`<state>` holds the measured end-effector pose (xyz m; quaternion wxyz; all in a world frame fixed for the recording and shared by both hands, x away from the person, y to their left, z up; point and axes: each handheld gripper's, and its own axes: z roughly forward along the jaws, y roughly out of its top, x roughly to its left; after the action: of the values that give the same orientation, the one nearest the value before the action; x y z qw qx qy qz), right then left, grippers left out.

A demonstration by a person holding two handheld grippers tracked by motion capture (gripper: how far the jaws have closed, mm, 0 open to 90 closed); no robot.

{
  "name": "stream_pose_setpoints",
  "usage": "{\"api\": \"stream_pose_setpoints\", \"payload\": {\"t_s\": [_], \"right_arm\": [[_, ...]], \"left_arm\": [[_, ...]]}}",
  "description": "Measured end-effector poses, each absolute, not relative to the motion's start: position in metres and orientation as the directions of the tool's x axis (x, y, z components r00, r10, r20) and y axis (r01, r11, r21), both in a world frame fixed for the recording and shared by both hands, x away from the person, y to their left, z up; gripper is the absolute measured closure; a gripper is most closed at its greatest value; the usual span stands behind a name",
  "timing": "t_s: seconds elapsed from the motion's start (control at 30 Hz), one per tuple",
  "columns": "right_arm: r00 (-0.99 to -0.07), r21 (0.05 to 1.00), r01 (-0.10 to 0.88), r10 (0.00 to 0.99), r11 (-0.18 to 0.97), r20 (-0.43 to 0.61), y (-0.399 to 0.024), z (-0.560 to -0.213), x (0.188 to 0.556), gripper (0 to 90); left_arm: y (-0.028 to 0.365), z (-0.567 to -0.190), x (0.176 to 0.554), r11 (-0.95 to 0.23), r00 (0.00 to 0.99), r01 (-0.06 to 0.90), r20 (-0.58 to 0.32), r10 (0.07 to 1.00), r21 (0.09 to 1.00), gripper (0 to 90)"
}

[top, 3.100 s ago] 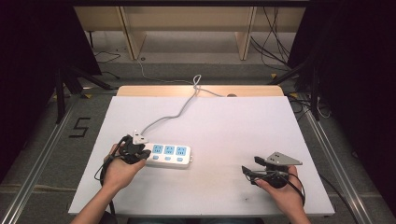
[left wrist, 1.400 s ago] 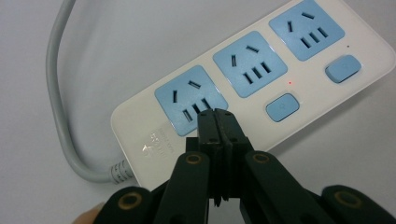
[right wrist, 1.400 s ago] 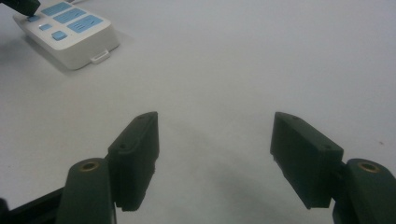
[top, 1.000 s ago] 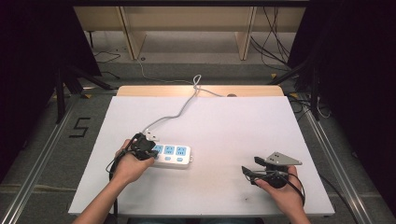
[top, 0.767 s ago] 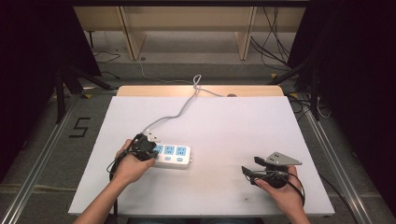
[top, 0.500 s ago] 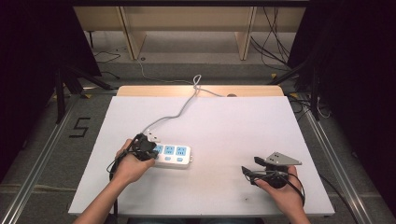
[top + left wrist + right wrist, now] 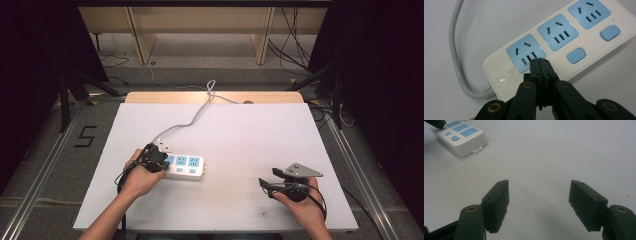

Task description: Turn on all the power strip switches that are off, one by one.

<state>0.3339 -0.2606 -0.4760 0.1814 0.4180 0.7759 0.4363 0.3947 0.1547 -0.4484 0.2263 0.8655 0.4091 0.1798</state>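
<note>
1. White rectangular plastic power strip (image 7: 184, 166) with three pale-blue socket faces lies flat on the white tabletop (image 7: 240, 135), left of centre and near the front edge; its grey cord (image 7: 187, 121) runs away over the far edge of the table.
2. Left gripper (image 7: 540, 65): the two black jaws are pressed together, no gap between the tips, nothing caught between them.
3. In the left gripper view the closed tips sit over the lower edge of the blue socket face nearest the cord end (image 7: 526, 53), right at the white casing. Whether they actually touch the strip or hang just above it cannot be told.
4. A small red light (image 7: 580, 41) shows on the casing between the middle socket and the blue oval button (image 7: 576, 53) below it.
5. High view: the left hand (image 7: 141, 176) holds its gripper at the cord end of the strip.
6. Right gripper (image 7: 539, 200): jaws spread wide apart, empty, bare tabletop between them.
7. High view: the right gripper sits low over the table's front right part, well apart from the strip, held in the right hand (image 7: 305, 202).
</note>
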Motion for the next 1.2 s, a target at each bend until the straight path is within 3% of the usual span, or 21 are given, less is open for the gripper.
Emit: {"api": "stream_pose_setpoints", "payload": {"t_s": [0.23,0.53,1.2], "right_arm": [[-0.584,0.828,0.491,0.808,0.270,0.083,-0.261,-0.476,0.334,33.5],[-0.587,0.829,0.487,0.806,0.273,0.079,-0.261,-0.476,0.334,33.6],[-0.586,0.826,0.492,0.806,0.274,0.081,-0.262,-0.476,0.334,33.7]], "left_arm": [[0.154,-0.450,0.394,-0.567,0.594,0.626,0.143,0.792,0.535,89.8],[0.162,-0.451,0.395,-0.513,0.578,0.626,0.092,0.811,0.588,89.7],[0.158,-0.442,0.393,-0.506,0.592,0.629,0.058,0.804,0.591,89.8]]}}
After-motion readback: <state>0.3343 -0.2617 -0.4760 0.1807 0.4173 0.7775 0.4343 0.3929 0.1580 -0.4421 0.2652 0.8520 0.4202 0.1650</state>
